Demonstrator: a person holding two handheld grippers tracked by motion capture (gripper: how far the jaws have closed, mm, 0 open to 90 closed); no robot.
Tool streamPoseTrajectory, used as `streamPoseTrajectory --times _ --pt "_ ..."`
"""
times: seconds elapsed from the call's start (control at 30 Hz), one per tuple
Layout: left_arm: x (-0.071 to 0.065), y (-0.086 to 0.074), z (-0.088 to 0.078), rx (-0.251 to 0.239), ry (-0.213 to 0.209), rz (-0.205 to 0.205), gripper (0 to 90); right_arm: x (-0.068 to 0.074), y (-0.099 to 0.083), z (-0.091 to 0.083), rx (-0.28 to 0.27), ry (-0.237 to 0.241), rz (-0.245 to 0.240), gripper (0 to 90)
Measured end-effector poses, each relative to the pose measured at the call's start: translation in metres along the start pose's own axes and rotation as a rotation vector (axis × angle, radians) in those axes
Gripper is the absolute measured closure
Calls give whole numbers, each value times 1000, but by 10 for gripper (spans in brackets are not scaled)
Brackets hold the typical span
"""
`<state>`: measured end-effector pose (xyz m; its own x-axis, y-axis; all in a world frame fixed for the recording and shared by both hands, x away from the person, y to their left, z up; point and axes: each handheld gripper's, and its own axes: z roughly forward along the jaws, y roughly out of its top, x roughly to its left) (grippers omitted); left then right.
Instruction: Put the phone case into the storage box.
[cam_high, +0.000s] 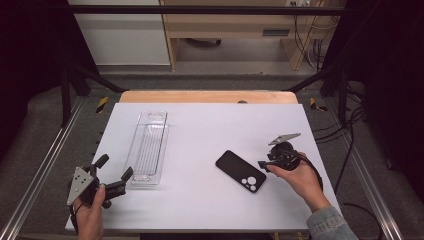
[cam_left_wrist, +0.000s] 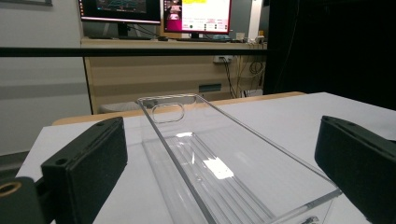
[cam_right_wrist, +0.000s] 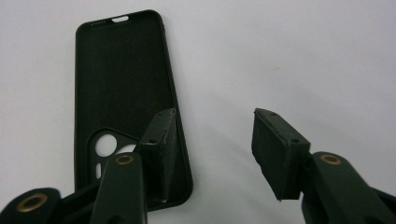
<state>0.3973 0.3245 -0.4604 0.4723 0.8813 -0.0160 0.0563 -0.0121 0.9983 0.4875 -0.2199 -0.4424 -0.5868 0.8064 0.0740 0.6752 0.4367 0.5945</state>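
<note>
meanwhile your right gripper (cam_right_wrist: 210, 149) stood half open, gripping nothing, one jaw over the flat black phone case (cam_right_wrist: 123, 93); your left gripper (cam_left_wrist: 219, 172) gaped empty.

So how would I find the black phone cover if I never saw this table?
Look at the white table, on its right side. The phone cover lies flat there, by the right hand's tongs. It is black with round holes; the tray left is see-through.

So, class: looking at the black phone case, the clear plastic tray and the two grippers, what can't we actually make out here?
- Black phone case: in the right gripper view its camera-cutout end is covered by that gripper's near jaw, so contact can't be judged.
- Clear plastic tray: in the left gripper view its near end is cut off by the bottom edge.
- Right gripper: too small in the high view to judge its opening.
</note>
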Motion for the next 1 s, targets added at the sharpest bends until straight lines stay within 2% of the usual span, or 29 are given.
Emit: streamPoseTrajectory --times 0.13,0.5,0.87,1.0 --pt "1 0 0 -2 1 -2 19 -1 -2 3 -1 15 17 553" --pt "1 0 0 -1 2 -3 19 -3 -7 9 20 42 57 604" --pt "1 0 0 2 2 -1 19 1 -19 14 34 80 49 675" --pt "1 -1 0 2 4 -4 19 3 -21 16 55 94 39 707"
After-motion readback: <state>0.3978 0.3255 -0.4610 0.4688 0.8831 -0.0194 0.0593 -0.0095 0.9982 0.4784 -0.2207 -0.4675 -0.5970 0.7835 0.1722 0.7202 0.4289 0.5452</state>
